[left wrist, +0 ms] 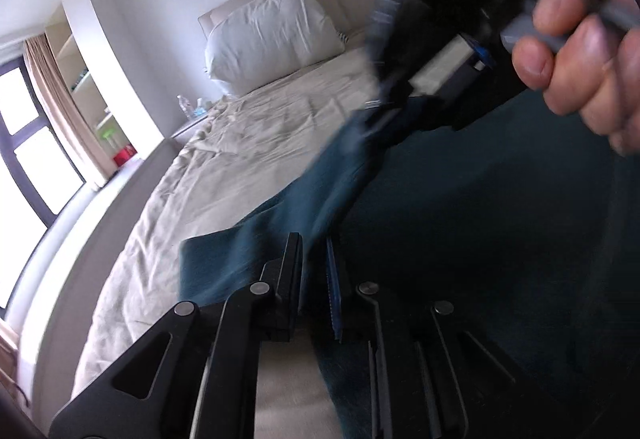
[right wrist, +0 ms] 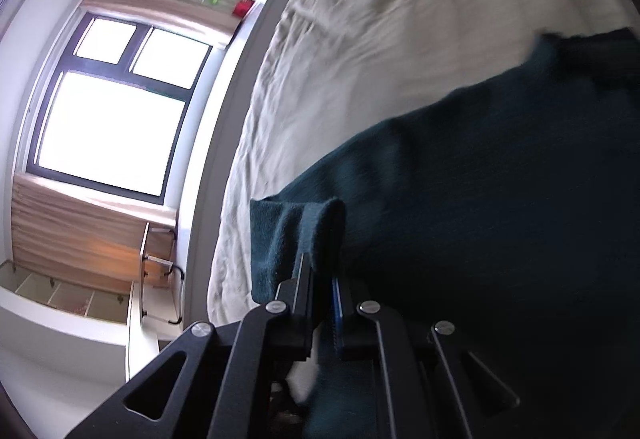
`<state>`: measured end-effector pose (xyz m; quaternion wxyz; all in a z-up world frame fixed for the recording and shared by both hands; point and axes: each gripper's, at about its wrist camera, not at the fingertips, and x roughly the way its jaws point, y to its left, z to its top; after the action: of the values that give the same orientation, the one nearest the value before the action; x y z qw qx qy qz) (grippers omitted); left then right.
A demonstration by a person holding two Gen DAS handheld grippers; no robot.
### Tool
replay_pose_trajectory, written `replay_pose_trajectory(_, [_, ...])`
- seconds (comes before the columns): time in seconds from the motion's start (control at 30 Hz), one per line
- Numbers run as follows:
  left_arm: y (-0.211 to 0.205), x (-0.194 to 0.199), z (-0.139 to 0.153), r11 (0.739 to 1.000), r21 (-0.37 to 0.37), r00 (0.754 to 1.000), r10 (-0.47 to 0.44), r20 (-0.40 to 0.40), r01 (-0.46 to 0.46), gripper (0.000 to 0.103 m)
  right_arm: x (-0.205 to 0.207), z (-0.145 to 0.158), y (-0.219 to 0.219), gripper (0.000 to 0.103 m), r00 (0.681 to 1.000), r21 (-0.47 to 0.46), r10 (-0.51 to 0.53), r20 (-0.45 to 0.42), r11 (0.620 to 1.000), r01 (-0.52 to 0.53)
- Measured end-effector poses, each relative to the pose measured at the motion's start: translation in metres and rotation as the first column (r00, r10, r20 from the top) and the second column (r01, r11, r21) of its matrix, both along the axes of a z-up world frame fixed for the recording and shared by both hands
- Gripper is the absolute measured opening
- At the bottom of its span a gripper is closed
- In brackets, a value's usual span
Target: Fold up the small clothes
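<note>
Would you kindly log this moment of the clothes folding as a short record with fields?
garment: dark teal cloth, partly lifted off the bed
surface: bed with wrinkled cream sheet
left gripper: shut on an edge of the cloth
right gripper: shut on a bunched fold of the cloth
right hand: seen in the left wrist view, gripping its tool's handle
background: white pillow at the headboard, window with curtains
image quality: motion blur in both views
</note>
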<state>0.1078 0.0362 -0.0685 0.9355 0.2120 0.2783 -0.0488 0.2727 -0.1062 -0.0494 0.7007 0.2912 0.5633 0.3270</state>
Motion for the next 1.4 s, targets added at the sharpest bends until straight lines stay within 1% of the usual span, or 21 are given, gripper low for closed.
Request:
replay_pose_trajectory(0.1, [0.022, -0.011, 0.017, 0.994, -0.105, 1.0, 0.015, 0.018, -0.014, 0.012, 0.001, -0.001, -0.042, 0.008, 0.998, -0.014, -0.068, -0.003, 0.998, 0.068])
replay_pose_trajectory(0.13, [0.037, -0.009, 0.022, 0.986, -0.161, 0.999, 0.042, 0.009, -0.04, 0.012, 0.0, -0.003, -0.057, 0.008, 0.996, -0.021, -0.09, -0.004, 0.996, 0.09])
replay_pose_trajectory(0.17, [0.047, -0.006, 0.025, 0.979, -0.193, 0.998, 0.062, -0.005, -0.062, 0.012, 0.0, -0.005, -0.073, 0.008, 0.993, -0.03, -0.114, -0.006, 0.993, 0.114])
replay_pose_trajectory(0.23, [0.076, 0.011, 0.029, 0.953, -0.274, 0.992, 0.114, -0.062, -0.126, 0.012, -0.001, -0.01, -0.102, 0.008, 0.988, -0.044, -0.157, -0.016, 0.987, 0.156])
replay_pose_trajectory(0.27, [0.092, 0.022, 0.031, 0.935, -0.316, 0.986, 0.139, -0.096, -0.163, 0.011, -0.001, -0.014, -0.116, 0.008, 0.983, -0.05, -0.18, -0.022, 0.983, 0.179])
replay_pose_trajectory(0.3, [0.107, 0.032, 0.031, 0.913, -0.358, 0.979, 0.157, -0.131, -0.195, 0.011, -0.001, -0.016, -0.126, 0.008, 0.98, -0.054, -0.198, -0.028, 0.979, 0.196])
replay_pose_trajectory(0.33, [0.124, 0.045, 0.032, 0.88, -0.416, 0.97, 0.166, -0.178, -0.227, 0.011, -0.001, -0.019, -0.136, 0.008, 0.977, -0.058, -0.213, -0.033, 0.976, 0.211])
replay_pose_trajectory(0.43, [0.149, 0.071, 0.037, 0.842, -0.464, 0.956, 0.191, -0.221, -0.275, 0.011, -0.004, -0.025, -0.159, 0.008, 0.966, -0.07, -0.253, -0.046, 0.966, 0.249])
replay_pose_trajectory(0.53, [0.161, 0.096, 0.038, 0.831, -0.471, 0.947, 0.19, -0.259, -0.296, 0.011, -0.008, -0.031, -0.172, 0.008, 0.959, -0.074, -0.28, -0.054, 0.958, 0.275])
replay_pose_trajectory(0.6, [0.159, 0.109, 0.039, 0.833, -0.476, 0.948, 0.168, -0.269, -0.283, 0.011, -0.01, -0.035, -0.184, 0.008, 0.951, -0.077, -0.303, -0.062, 0.952, 0.298])
replay_pose_trajectory(0.7, [0.127, 0.103, 0.04, 0.854, -0.454, 0.953, 0.143, -0.268, -0.256, 0.011, -0.012, -0.038, -0.199, 0.008, 0.941, -0.085, -0.333, -0.064, 0.941, 0.327])
replay_pose_trajectory(0.77, [0.109, 0.109, 0.04, 0.865, -0.446, 0.957, 0.118, -0.264, -0.229, 0.011, -0.012, -0.038, -0.204, 0.008, 0.936, -0.105, -0.347, -0.06, 0.935, 0.34])
replay_pose_trajectory(0.87, [0.09, 0.121, 0.038, 0.879, -0.427, 0.958, 0.099, -0.27, -0.212, 0.011, -0.013, -0.037, -0.218, 0.008, 0.929, -0.124, -0.368, -0.052, 0.925, 0.359])
replay_pose_trajectory(0.93, [0.084, 0.131, 0.033, 0.883, -0.418, 0.952, 0.093, -0.292, -0.214, 0.011, -0.014, -0.037, -0.222, 0.008, 0.927, -0.138, -0.372, -0.05, 0.922, 0.363])
replay_pose_trajectory(1.0, [0.081, 0.138, 0.024, 0.878, -0.421, 0.941, 0.089, -0.328, -0.229, 0.011, -0.014, -0.04, -0.227, 0.008, 0.923, -0.153, -0.382, -0.051, 0.916, 0.371])
replay_pose_trajectory(1.07, [0.075, 0.143, 0.017, 0.878, -0.424, 0.935, 0.07, -0.348, -0.223, 0.011, -0.015, -0.044, -0.232, 0.008, 0.918, -0.154, -0.393, -0.057, 0.912, 0.38])
replay_pose_trajectory(1.13, [0.067, 0.146, 0.009, 0.891, -0.4, 0.933, 0.064, -0.355, -0.214, 0.011, -0.016, -0.049, -0.236, 0.009, 0.914, -0.158, -0.401, -0.07, 0.909, 0.386])
replay_pose_trajectory(1.23, [0.059, 0.153, -0.01, 0.897, -0.383, 0.921, 0.063, -0.385, -0.222, 0.011, -0.019, -0.055, -0.241, 0.009, 0.909, -0.157, -0.41, -0.077, 0.905, 0.395])
replay_pose_trajectory(1.27, [0.056, 0.155, -0.016, 0.903, -0.37, 0.918, 0.064, -0.391, -0.22, 0.011, -0.019, -0.056, -0.241, 0.009, 0.907, -0.156, -0.413, -0.08, 0.904, 0.398])
replay_pose_trajectory(1.37, [0.043, 0.162, -0.035, 0.936, -0.292, 0.911, 0.066, -0.406, -0.198, 0.011, -0.021, -0.062, -0.245, 0.01, 0.9, -0.162, -0.426, -0.089, 0.898, 0.409])
replay_pose_trajectory(1.4, [0.039, 0.164, -0.044, 0.947, -0.257, 0.906, 0.071, -0.417, -0.193, 0.011, -0.022, -0.063, -0.245, 0.013, 0.898, -0.17, -0.43, -0.091, 0.896, 0.411])
